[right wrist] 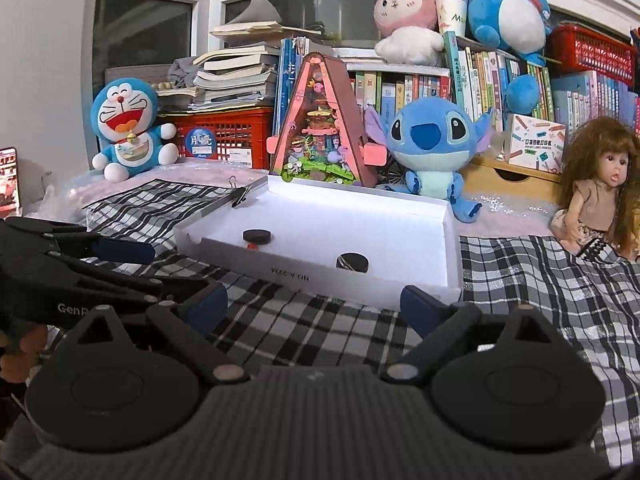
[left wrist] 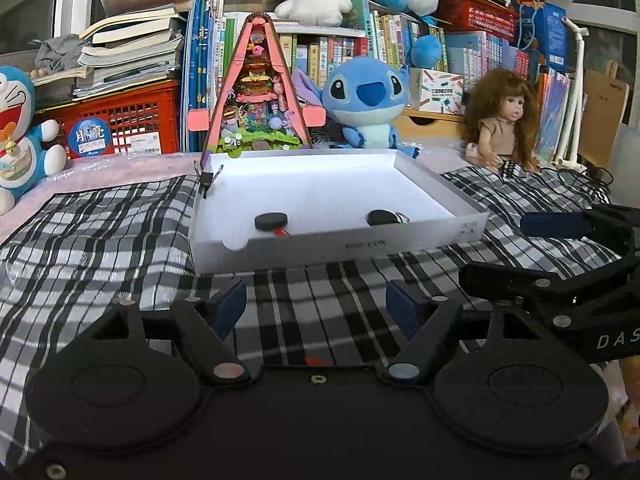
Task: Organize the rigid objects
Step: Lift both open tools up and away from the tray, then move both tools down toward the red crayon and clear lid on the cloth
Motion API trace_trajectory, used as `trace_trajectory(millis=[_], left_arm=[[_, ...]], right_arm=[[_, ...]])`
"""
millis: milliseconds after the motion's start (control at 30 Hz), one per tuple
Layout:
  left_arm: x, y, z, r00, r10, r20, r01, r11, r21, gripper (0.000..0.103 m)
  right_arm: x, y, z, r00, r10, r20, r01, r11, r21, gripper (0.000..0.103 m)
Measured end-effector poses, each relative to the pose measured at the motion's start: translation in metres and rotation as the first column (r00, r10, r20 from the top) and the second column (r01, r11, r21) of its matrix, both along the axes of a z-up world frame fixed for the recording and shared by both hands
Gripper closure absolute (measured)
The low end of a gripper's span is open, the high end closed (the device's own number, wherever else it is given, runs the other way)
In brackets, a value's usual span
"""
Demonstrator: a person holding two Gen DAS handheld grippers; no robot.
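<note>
Box wall [left wrist: 360,246] half hides a black disc [left wrist: 382,217].

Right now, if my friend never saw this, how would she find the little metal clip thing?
Find the shallow white cardboard box lying on the black-and-white checked cloth. Go to its far left corner, in front of the pink triangular toy house. The black binder clip with thin wire handles grips the wall there; the two black round discs lie flat inside.
</note>
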State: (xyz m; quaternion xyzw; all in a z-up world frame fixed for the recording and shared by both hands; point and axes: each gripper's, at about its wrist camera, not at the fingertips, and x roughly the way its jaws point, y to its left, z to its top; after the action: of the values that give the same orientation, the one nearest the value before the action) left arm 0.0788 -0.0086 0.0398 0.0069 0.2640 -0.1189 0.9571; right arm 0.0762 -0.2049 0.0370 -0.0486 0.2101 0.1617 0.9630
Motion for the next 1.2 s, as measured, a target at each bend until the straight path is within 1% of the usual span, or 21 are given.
trace_trajectory(millis=[133, 367, 500, 667, 833, 1000, 1067, 1133, 1167, 1200], left_arm=[[-0.014, -0.001, -0.004, 1.0, -0.007, 0.008, 0.007, 1.0, -0.002, 0.027], [-0.028, -0.002, -0.012, 1.0, -0.012, -0.001, 0.012, 1.0, 0.002, 0.027], [-0.036, 0.0, -0.018, 1.0, -0.014, -0.02, 0.014, 1.0, -0.006, 0.027], [-0.045, 0.001, -0.024, 1.0, -0.013, -0.021, 0.013, 1.0, 0.013, 0.027], [-0.046, 0.004, -0.026, 1.0, -0.007, -0.028, 0.007, 1.0, -0.001, 0.027], [-0.045, 0.005, -0.025, 1.0, -0.007, -0.011, 0.007, 1.0, 0.008, 0.032], [-0.044, 0.004, -0.024, 1.0, -0.016, -0.002, 0.016, 1.0, 0.015, 0.034], [-0.043, 0.003, -0.023, 1.0, -0.025, 0.002, 0.025, 1.0, 0.017, 0.04], [-0.043, 0.002, -0.023, 0.999, -0.033, 0.0, 0.033, 0.999, 0.016, 0.045], [-0.041, 0.002, -0.023, 0.999, -0.039, -0.004, 0.039, 0.999, 0.015, 0.047]], right_arm=[[-0.014, -0.001, -0.003, 1.0, 0.008, 0.021, -0.008, 1.0, -0.008, 0.003], [-0.042, 0.002, -0.013, 0.997, 0.042, 0.069, -0.036, 0.996, -0.08, 0.001], [-0.054, 0.002, -0.018, 0.996, 0.056, 0.071, -0.049, 0.994, -0.093, 0.0], [-0.064, 0.0, -0.024, 0.996, 0.061, 0.065, -0.055, 0.994, -0.096, 0.0], [-0.067, -0.001, -0.031, 0.997, 0.061, 0.046, -0.057, 0.994, -0.094, 0.0], [-0.067, 0.001, -0.036, 0.998, 0.064, 0.028, -0.062, 0.994, -0.085, 0.0], [-0.069, 0.004, -0.037, 0.996, 0.083, 0.022, -0.081, 0.993, -0.083, 0.003], [-0.07, 0.007, -0.037, 0.995, 0.1, 0.015, -0.099, 0.991, -0.088, 0.011], [-0.071, 0.009, -0.037, 0.994, 0.109, 0.012, -0.107, 0.99, -0.093, 0.012], [-0.072, 0.011, -0.038, 0.993, 0.115, 0.012, -0.113, 0.988, -0.102, 0.015]])
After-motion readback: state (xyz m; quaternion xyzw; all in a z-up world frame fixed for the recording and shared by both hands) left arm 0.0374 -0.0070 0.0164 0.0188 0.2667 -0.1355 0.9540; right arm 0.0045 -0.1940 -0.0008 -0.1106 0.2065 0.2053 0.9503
